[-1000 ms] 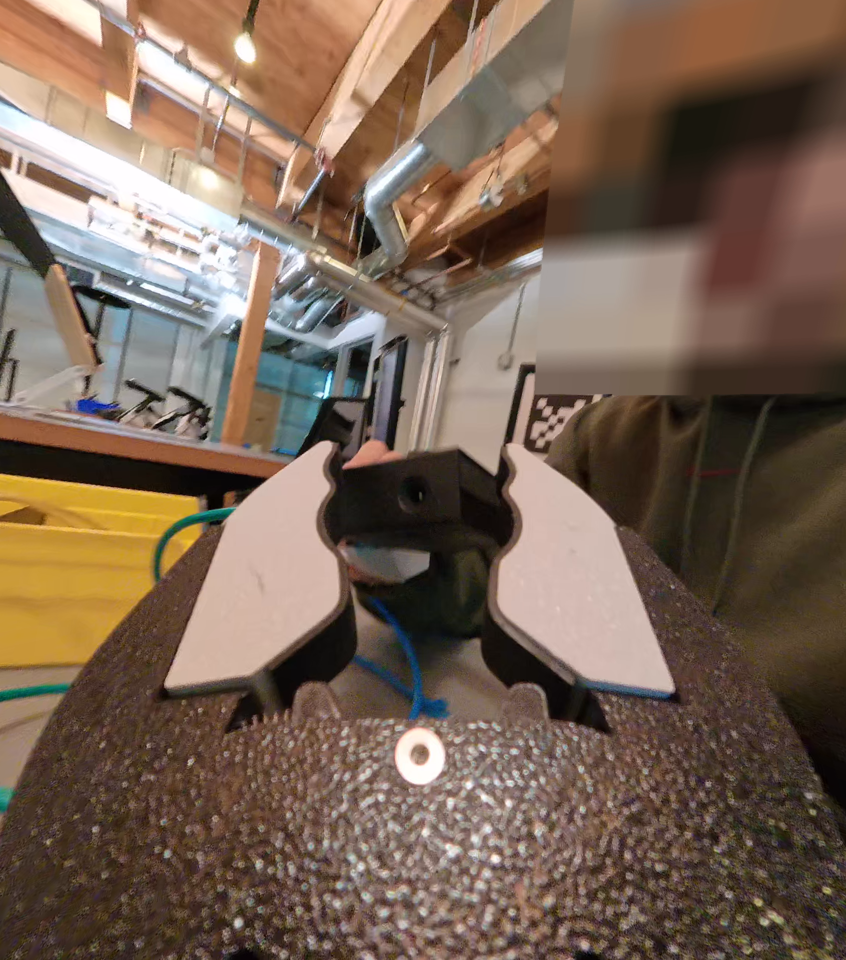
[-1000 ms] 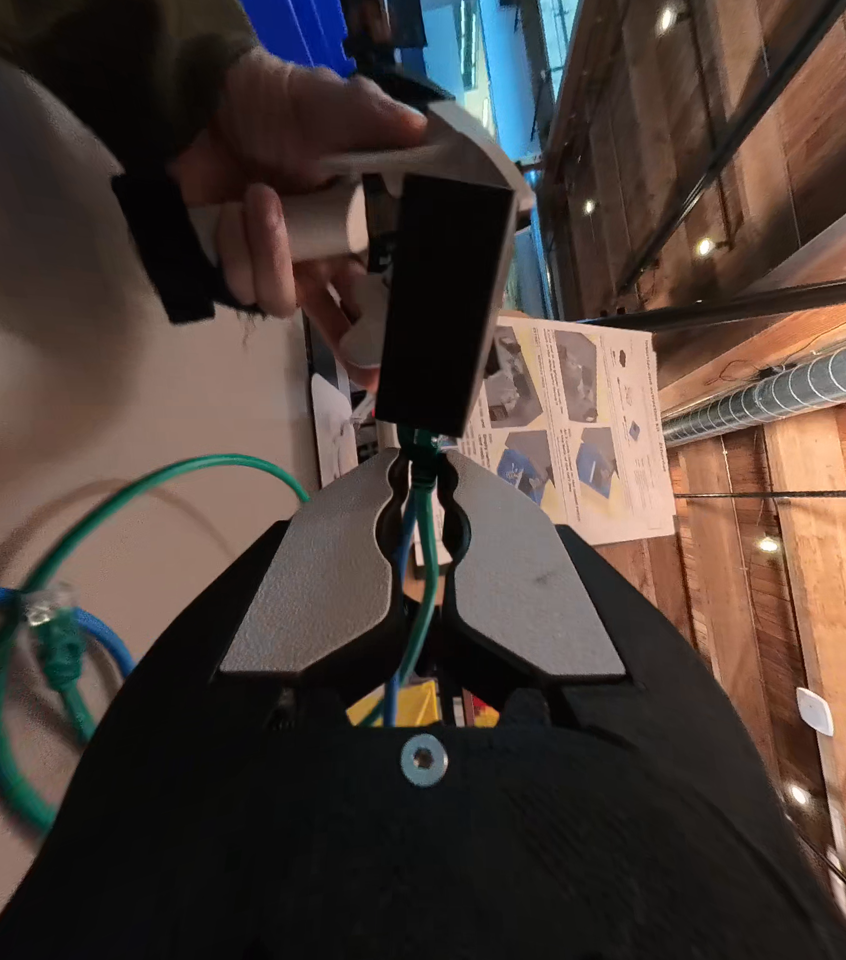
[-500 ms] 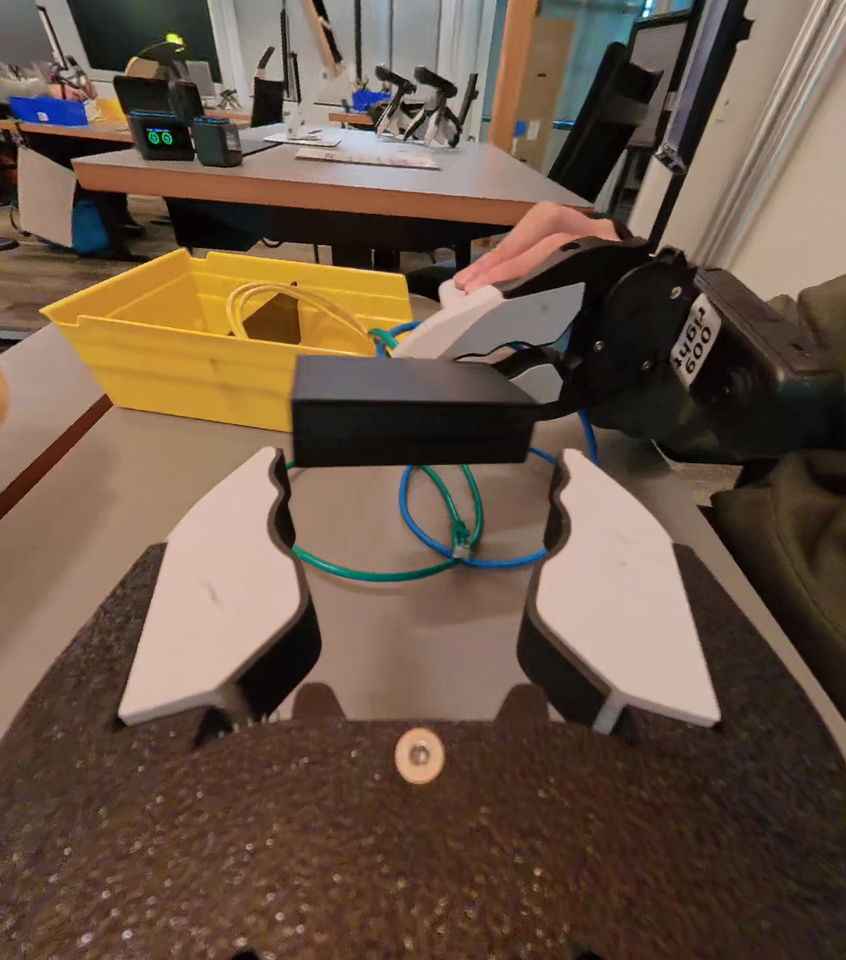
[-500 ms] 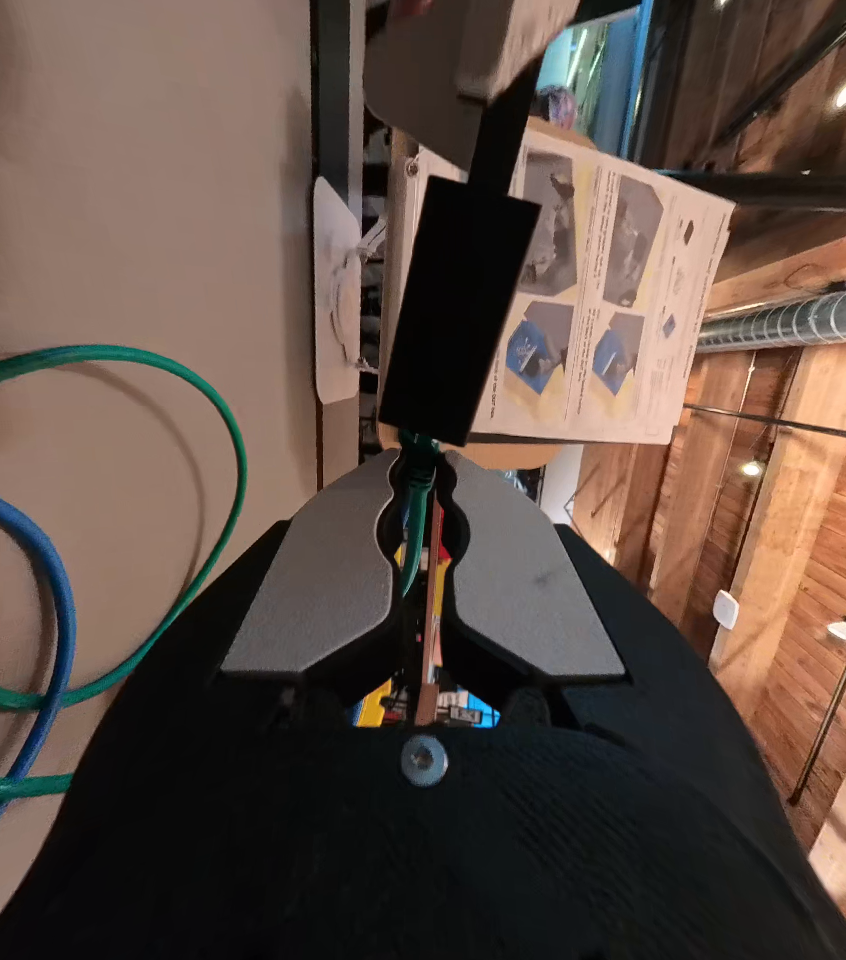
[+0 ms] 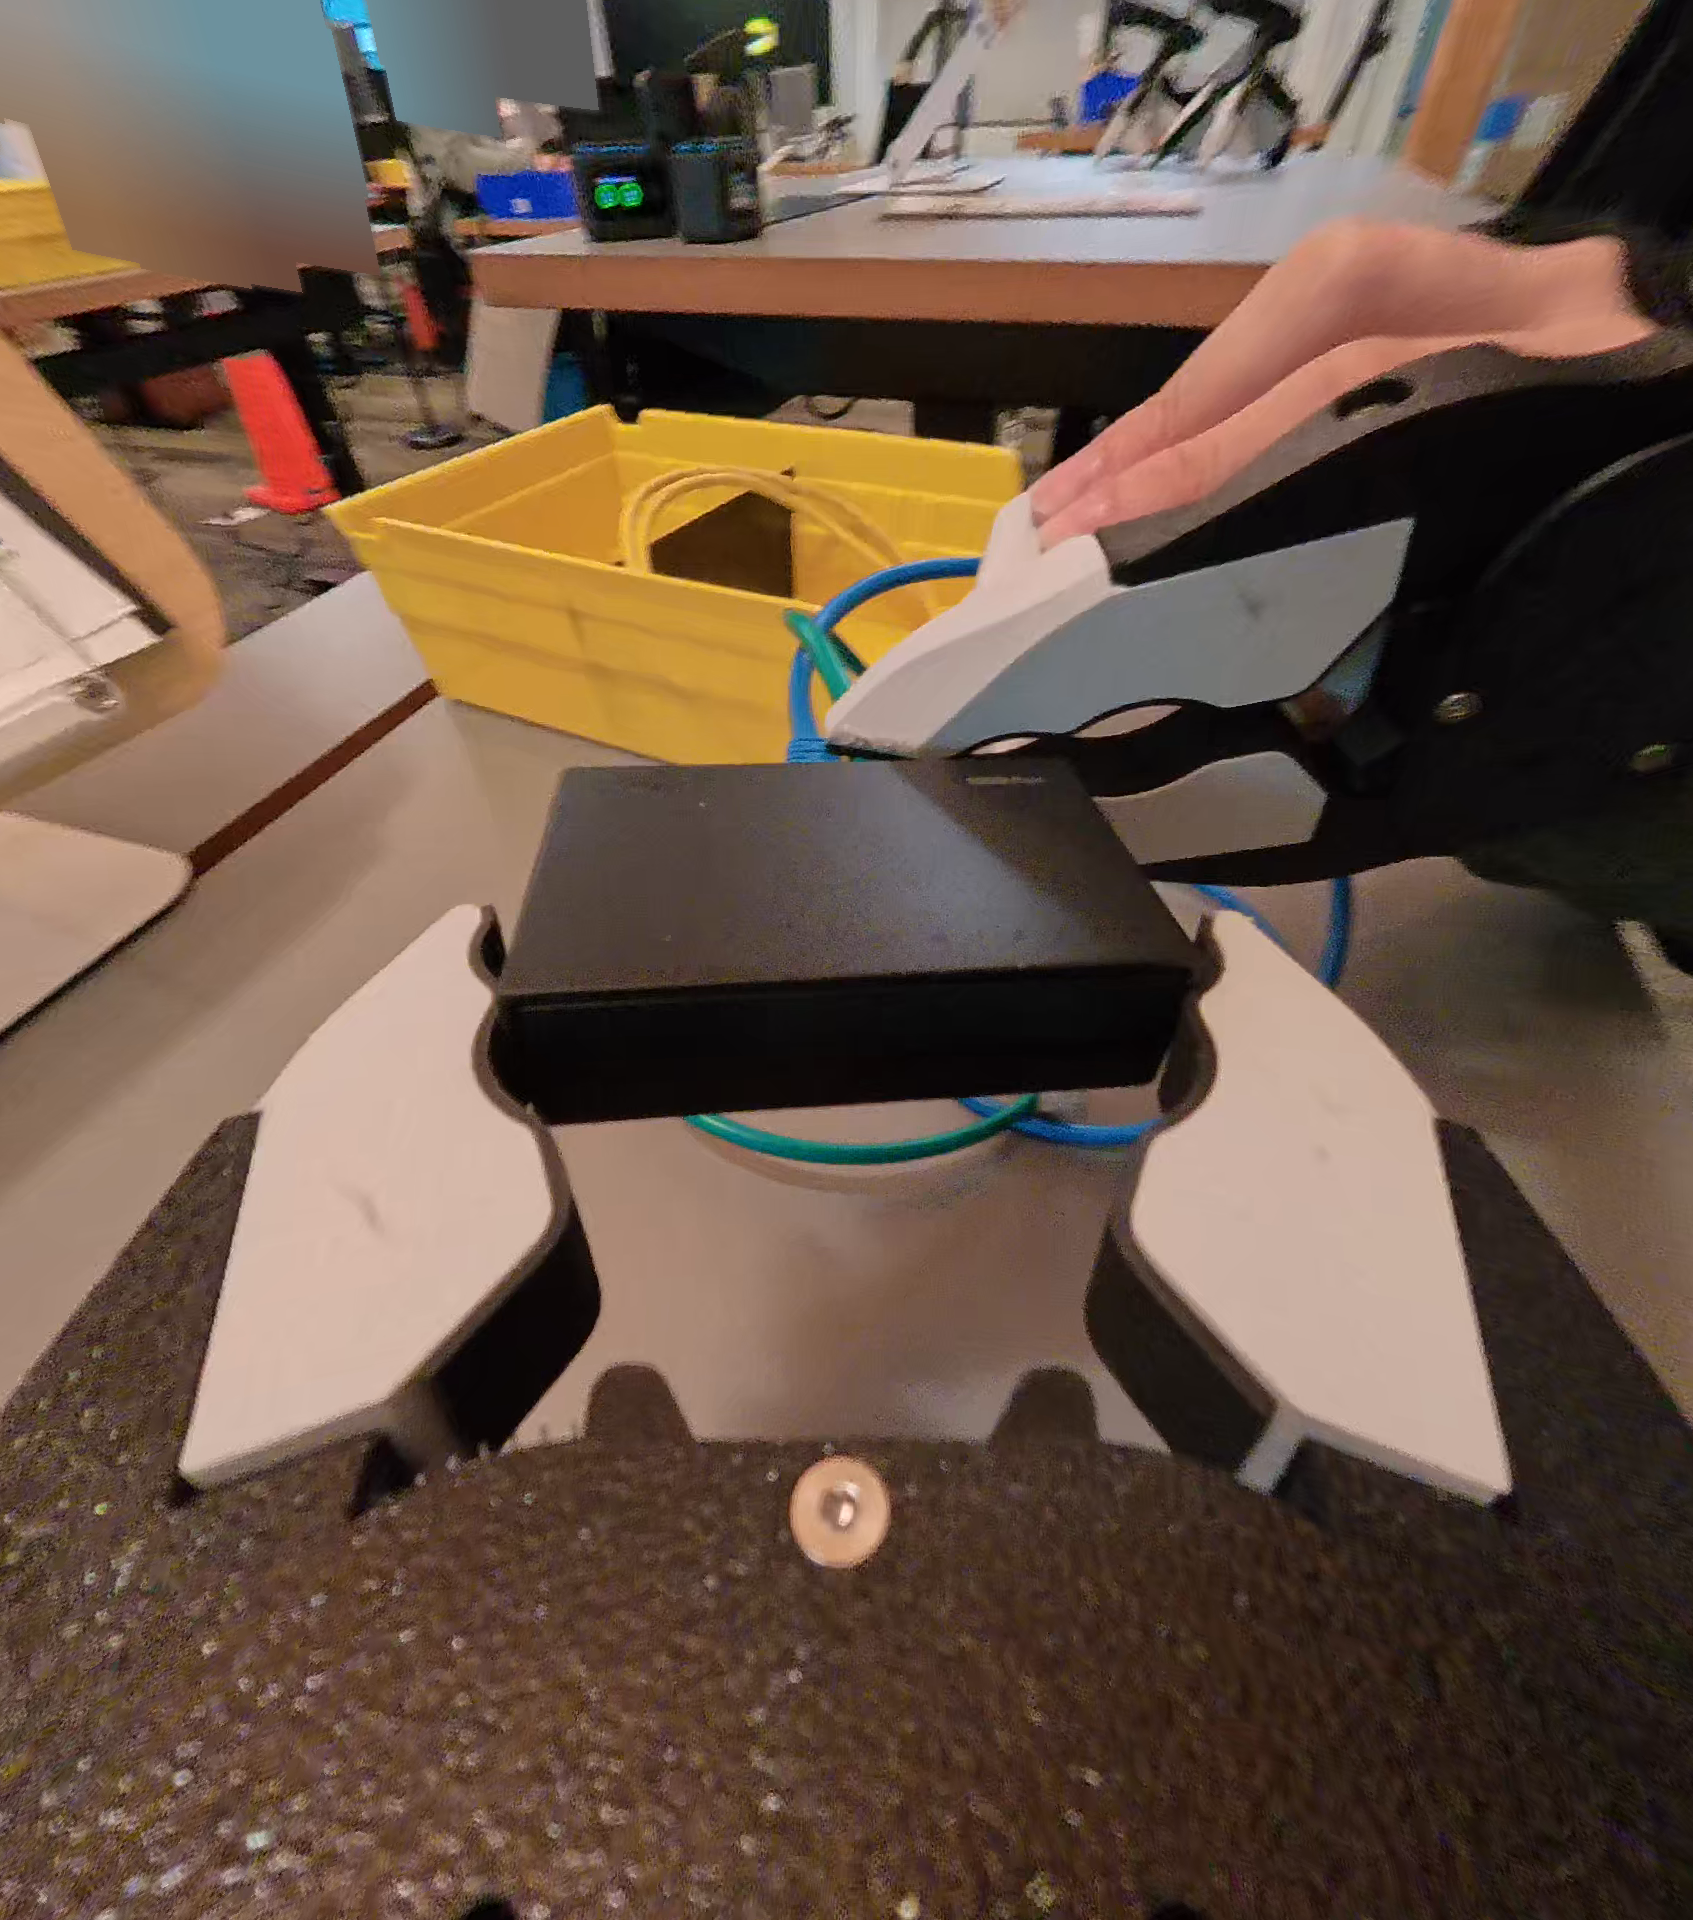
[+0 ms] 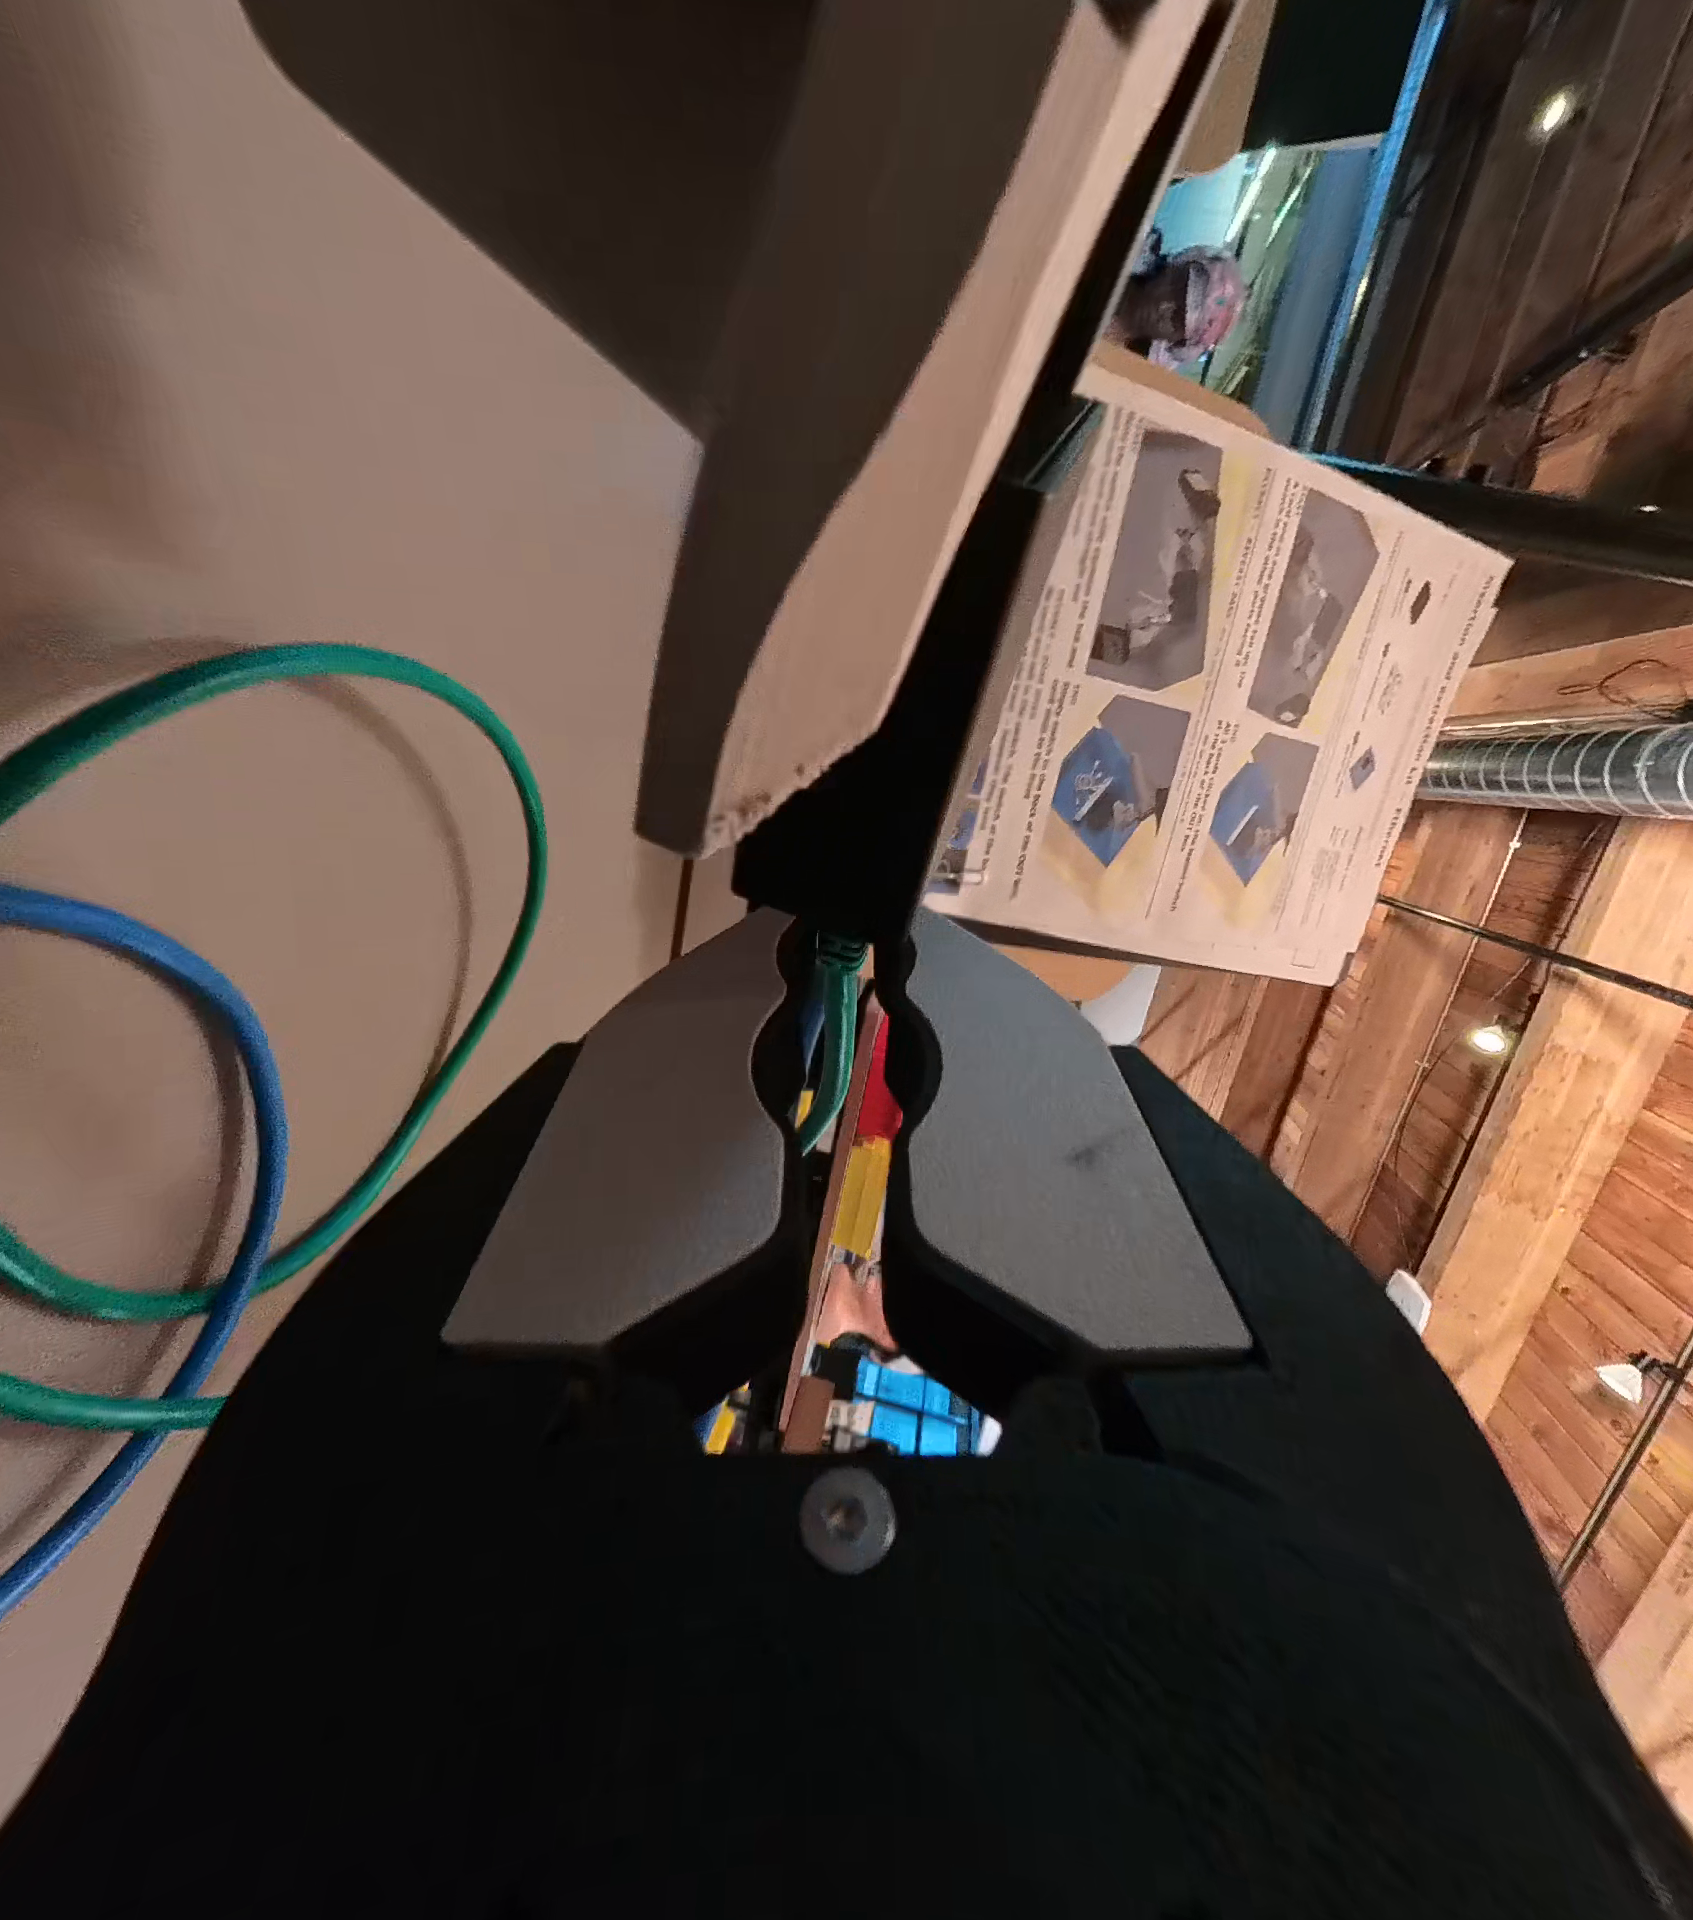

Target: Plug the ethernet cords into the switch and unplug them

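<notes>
Switch [image 5: 837,925] held off the surface between left tool's [image 5: 842,997] wide fingers; right tool [image 6: 837,961] pinches green cord's [image 6: 834,961] plug at its port (seated, apparently). Unplugging remains.

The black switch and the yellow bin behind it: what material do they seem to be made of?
The switch looks like metal or hard plastic with a matte black, finely textured finish: sharp straight edges, a seam along its front, almost no glare. I cannot tell which. The yellow bin looks like moulded plastic: uniform colour, a soft sheen, thin ribbed walls.
</notes>
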`<state>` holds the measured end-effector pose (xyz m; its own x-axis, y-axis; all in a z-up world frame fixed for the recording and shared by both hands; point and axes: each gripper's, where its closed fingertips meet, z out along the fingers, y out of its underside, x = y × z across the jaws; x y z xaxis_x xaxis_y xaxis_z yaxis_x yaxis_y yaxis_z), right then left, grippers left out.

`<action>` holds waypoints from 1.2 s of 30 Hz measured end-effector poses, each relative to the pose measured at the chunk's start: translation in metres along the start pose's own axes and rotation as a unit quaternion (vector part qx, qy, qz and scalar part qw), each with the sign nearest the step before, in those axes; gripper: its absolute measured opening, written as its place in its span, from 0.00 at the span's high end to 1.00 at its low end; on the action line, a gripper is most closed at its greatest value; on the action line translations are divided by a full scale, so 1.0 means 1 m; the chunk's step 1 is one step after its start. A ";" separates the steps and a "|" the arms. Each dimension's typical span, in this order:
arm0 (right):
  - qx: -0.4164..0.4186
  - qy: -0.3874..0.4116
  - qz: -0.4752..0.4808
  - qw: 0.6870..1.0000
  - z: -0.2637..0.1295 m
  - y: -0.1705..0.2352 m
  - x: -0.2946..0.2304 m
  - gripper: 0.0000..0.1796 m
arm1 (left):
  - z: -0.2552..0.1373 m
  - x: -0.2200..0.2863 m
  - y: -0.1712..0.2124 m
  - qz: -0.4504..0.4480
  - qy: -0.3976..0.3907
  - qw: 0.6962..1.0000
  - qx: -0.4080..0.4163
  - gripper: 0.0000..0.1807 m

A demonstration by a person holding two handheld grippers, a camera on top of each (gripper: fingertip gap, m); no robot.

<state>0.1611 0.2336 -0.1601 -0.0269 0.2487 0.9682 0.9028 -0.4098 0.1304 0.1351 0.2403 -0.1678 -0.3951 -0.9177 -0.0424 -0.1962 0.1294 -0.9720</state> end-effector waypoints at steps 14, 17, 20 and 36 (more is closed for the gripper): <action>0.015 0.044 0.014 0.999 -0.015 -0.003 0.005 0.95 | 0.002 0.008 -0.011 -0.055 -0.009 0.997 0.048 0.28; 0.037 0.058 0.005 0.998 -0.018 -0.009 0.003 0.95 | 0.003 0.007 -0.004 -0.079 0.020 0.996 0.046 0.25; 0.038 0.041 -0.008 0.998 -0.016 -0.010 -0.004 0.95 | 0.005 0.012 0.002 -0.049 0.020 0.998 0.031 0.29; 0.077 0.051 0.068 0.993 -0.007 -0.009 -0.010 0.89 | 0.011 0.006 0.018 -0.098 0.024 0.994 0.048 0.31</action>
<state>0.1503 0.2290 -0.1699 0.0638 0.1063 0.9923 0.9557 -0.2927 -0.0301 0.1389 0.2335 -0.1878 -0.4014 -0.9020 0.1587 -0.1877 -0.0885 -0.9782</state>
